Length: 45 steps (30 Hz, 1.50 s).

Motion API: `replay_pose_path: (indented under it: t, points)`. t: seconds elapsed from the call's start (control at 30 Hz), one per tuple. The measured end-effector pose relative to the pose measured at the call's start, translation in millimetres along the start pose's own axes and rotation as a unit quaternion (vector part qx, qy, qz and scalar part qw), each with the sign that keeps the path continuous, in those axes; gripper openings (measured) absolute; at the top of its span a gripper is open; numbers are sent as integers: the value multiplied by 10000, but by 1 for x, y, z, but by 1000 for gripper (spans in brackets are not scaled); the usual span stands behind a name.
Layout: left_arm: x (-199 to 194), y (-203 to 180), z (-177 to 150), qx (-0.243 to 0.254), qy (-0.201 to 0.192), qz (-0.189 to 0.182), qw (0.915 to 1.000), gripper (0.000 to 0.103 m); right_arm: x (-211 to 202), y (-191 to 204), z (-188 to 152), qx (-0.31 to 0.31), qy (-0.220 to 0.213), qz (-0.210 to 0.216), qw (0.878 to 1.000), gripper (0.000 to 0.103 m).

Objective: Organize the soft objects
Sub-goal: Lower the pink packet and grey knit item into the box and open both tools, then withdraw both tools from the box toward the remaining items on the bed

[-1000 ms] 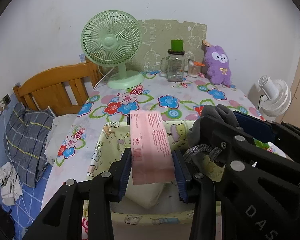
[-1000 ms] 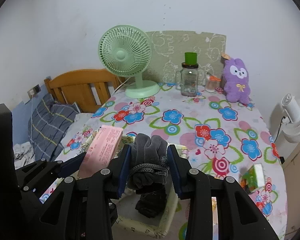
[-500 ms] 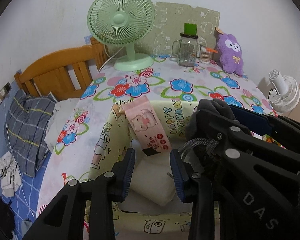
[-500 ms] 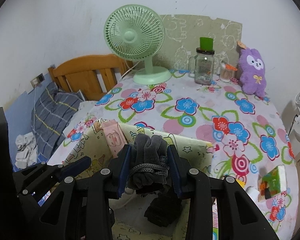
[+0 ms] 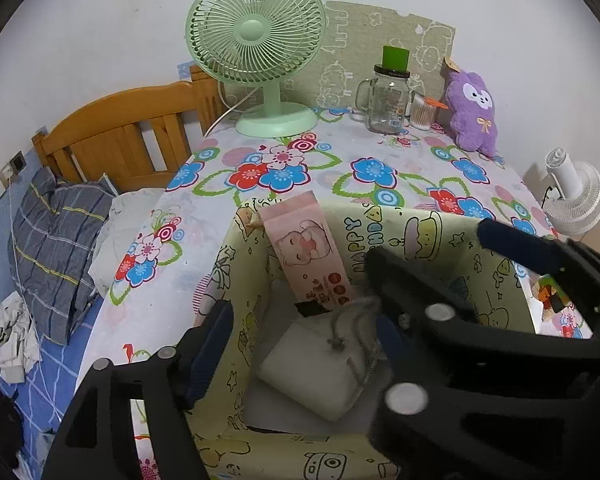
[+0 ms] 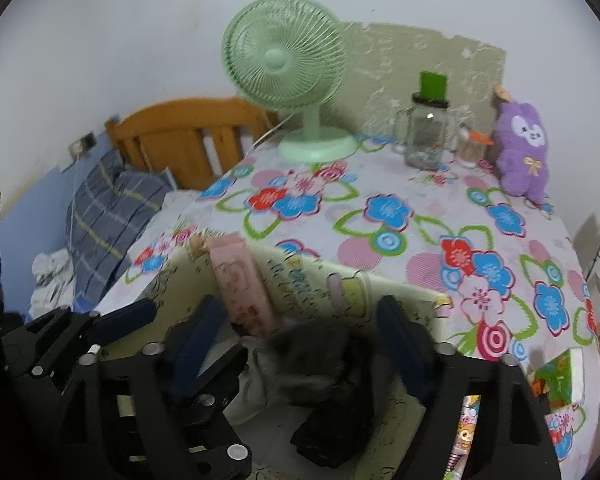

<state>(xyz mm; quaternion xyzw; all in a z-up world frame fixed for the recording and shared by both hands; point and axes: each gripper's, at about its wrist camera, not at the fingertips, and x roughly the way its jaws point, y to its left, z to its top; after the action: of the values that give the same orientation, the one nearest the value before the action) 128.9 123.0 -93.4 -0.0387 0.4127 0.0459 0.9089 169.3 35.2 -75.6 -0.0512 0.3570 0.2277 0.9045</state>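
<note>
Both claws' jaws have just been opening: the left gripper point(image 5: 300, 344) is gaping behind the pink wipes pack point(image 5: 308, 256) leaning on the fabric bin's rim point(image 5: 404, 216), the right gripper point(image 6: 296, 344) is gaping around the grey gloves point(image 6: 320, 356) inside.

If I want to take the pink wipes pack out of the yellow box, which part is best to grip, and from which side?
Probably the upper end of the pink wipes pack, from above. It leans tilted against the far wall of the yellow box, and its top rises past the rim, free on both flat sides. Its lower end sits deep beside the white bundle, harder to reach.
</note>
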Motion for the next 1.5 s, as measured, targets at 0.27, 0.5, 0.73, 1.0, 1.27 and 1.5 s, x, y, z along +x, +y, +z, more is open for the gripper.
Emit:
replay_pose_path:
  t: [0.27,0.5,0.73,1.0,1.27,1.5]
  points:
    - [-5,-12,-2,129,-91,-38,9999,89,-16,-10,-4,34,-81,-290,9995,85]
    - [-15,-30,-5,209,-172,-120,9996,94,-34,-24,-13,179,-162,-473,9986,89]
    - [-27,-48,-6,297,-279,-145,9991,97,-53,-36,-18,263,-246,-596,9976,90]
    - [-45,-65,-5,357,-458,-218,9981,103,-78,-48,-20,355,-396,-771,9956,92]
    - [-62,-83,-3,496,-592,-301,9966,103,-106,-60,-22,452,-619,-938,9926,98]
    - [-76,-101,-5,633,-680,-323,9951,103,-126,-71,-26,515,-760,-1068,9900,101]
